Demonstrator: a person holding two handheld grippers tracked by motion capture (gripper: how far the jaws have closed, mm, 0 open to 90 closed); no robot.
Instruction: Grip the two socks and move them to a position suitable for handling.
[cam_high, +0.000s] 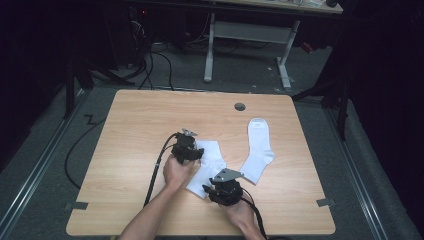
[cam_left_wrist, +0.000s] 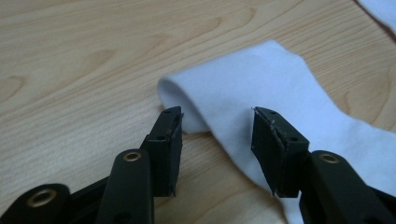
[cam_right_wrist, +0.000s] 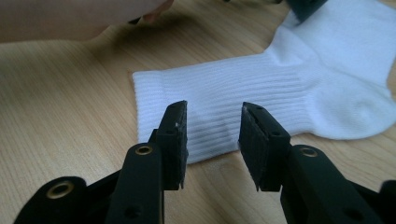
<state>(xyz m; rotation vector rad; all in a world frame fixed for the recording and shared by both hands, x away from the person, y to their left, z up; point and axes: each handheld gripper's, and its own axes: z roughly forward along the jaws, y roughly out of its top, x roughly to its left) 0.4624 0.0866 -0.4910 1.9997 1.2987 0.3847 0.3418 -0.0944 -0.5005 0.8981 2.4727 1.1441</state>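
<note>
While both grippers hover spread | left gripper (cam_high: 199, 154) at near sock's (cam_high: 212, 167) 11 o'clock toe | right gripper (cam_high: 209, 191) at 6 o'clock cuff | step: pre-grasp | next: lower, pinch both ends

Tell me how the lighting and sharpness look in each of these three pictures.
High view: the table is evenly lit, its surroundings fall into near darkness, and the image is soft. Left gripper view: the near sock is bright white and slightly washed out, and the fingers cast little shadow. Right gripper view: the sock's ribbing is crisp, and the far edge blurs.
</note>
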